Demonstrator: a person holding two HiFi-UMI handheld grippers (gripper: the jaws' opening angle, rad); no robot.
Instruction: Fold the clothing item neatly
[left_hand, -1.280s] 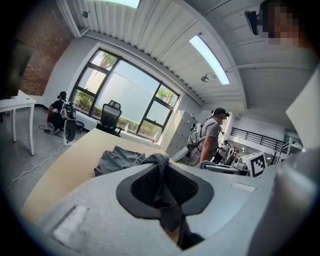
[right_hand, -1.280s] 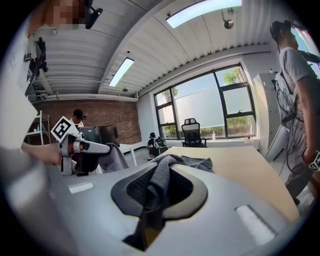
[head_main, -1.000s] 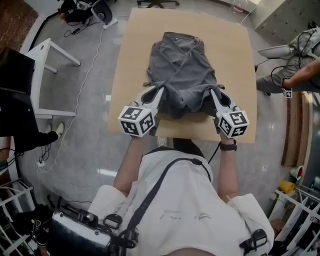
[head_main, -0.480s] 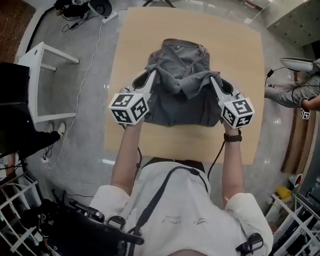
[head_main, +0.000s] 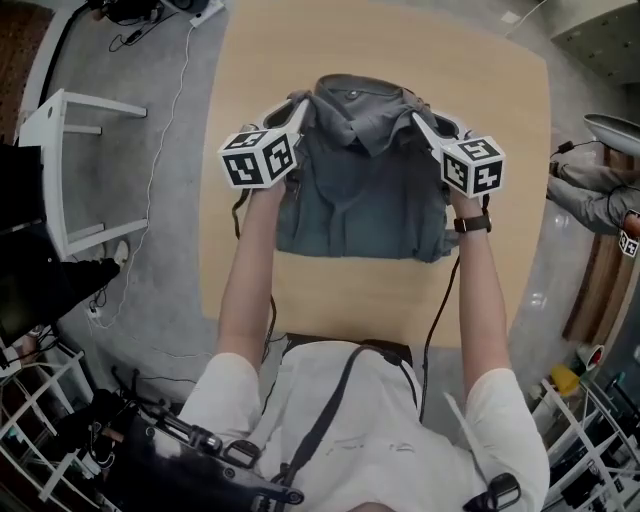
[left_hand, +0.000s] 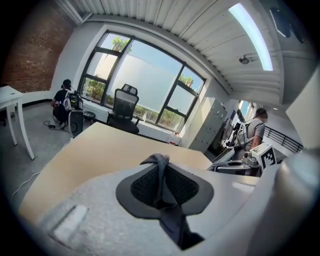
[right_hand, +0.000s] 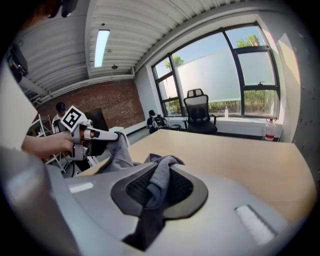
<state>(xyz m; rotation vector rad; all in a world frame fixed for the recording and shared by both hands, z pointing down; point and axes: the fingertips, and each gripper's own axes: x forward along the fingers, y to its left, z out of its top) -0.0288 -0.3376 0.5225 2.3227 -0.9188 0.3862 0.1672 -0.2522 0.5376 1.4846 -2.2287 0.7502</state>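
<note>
A grey shirt (head_main: 360, 190) lies folded over on itself on the tan table (head_main: 380, 300). My left gripper (head_main: 297, 103) is shut on the shirt's left hem corner, held over the far end near the collar. My right gripper (head_main: 420, 118) is shut on the right hem corner at the same height. In the left gripper view a strip of grey cloth (left_hand: 161, 187) is pinched between the black pads (left_hand: 142, 186). The right gripper view shows grey cloth (right_hand: 156, 182) clamped the same way, with the left gripper (right_hand: 107, 134) off to its left.
A white side table (head_main: 70, 170) stands on the floor to the left. Cables and gear lie at the far left corner. A seated person (head_main: 605, 195) is at the right edge. Office chair (right_hand: 198, 116) and windows lie beyond the table's far end.
Both grippers have carried the shirt's near hem away from me, from the table's near edge to over the collar end, so the lower half now lies doubled over the upper half.
</note>
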